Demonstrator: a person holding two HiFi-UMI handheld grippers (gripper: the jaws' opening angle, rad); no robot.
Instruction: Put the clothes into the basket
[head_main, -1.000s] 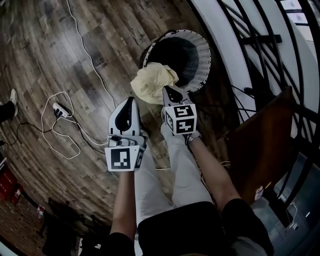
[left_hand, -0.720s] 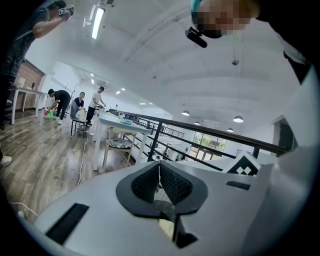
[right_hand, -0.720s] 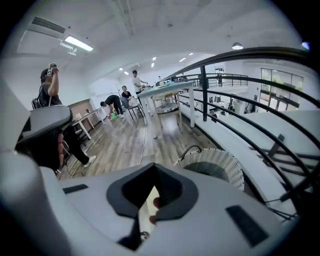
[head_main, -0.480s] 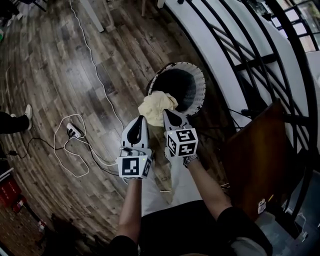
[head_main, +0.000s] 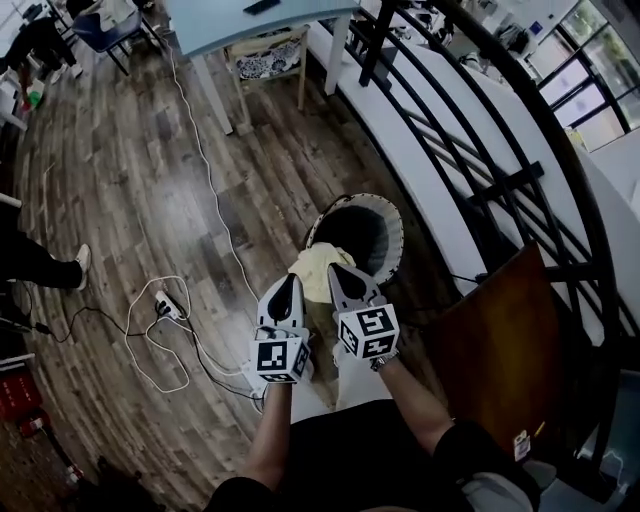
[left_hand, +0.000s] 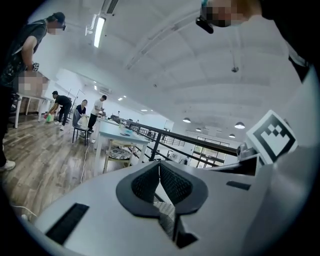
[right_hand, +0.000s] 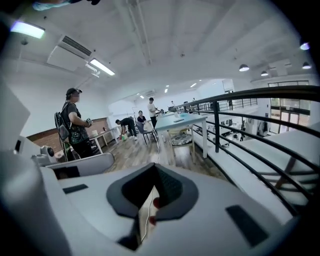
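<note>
1. right gripper (right_hand: 155, 169): jaws pressed together, pinching a pale strip of the one cloth (head_main: 318, 262).
2. left gripper (left_hand: 159, 167): jaws closed tip to tip, nothing between them.
3. head view only: the two grippers side by side, just short of the one basket (head_main: 395, 243); the cloth's bulk overlaps the basket's near rim.
4. one power strip (head_main: 166, 305) lies well left of the basket; one black railing (head_main: 500, 186) runs to its right.
5. right gripper view only: four people beyond the basket, the nearest a standing person (right_hand: 75, 127).
</note>
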